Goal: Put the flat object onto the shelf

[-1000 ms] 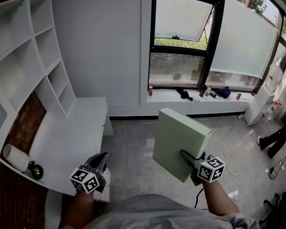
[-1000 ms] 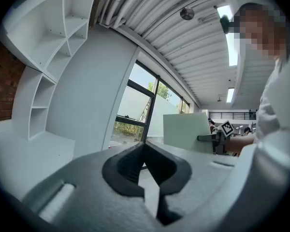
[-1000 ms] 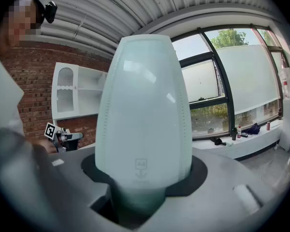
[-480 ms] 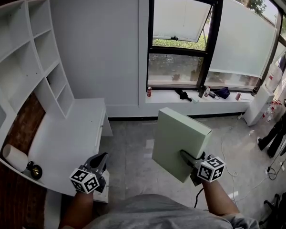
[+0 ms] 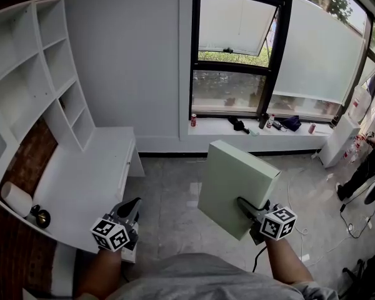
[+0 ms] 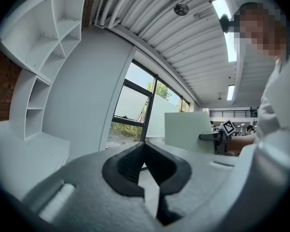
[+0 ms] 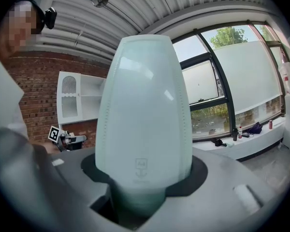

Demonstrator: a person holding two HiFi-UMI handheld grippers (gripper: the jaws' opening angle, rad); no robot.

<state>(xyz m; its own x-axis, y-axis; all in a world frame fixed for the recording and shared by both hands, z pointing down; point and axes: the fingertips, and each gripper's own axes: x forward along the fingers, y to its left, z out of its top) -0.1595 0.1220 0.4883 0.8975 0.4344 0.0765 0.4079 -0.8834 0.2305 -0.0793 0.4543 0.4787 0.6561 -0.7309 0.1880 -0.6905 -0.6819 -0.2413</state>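
A pale green flat box [image 5: 234,187] is held upright in the air at the right of the head view, with my right gripper [image 5: 249,212] shut on its lower edge. In the right gripper view the box [image 7: 144,129] fills the middle, wedged between the jaws. My left gripper [image 5: 130,212] hangs at the lower left over the edge of the white desk [image 5: 87,180], its jaws closed with nothing between them [image 6: 146,164]. The white shelf unit [image 5: 34,74] with several open compartments stands at the far left above the desk.
A white roll [image 5: 15,199] and a small dark round object [image 5: 40,217] lie on the desk's left end. A window sill [image 5: 262,127] holds cans and small items. Cables [image 5: 337,230] trail over the grey tiled floor at right, where a person's leg [image 5: 359,180] shows.
Both grippers and the box stay where they were. The view has shifted slightly, and the person at the far right has moved.
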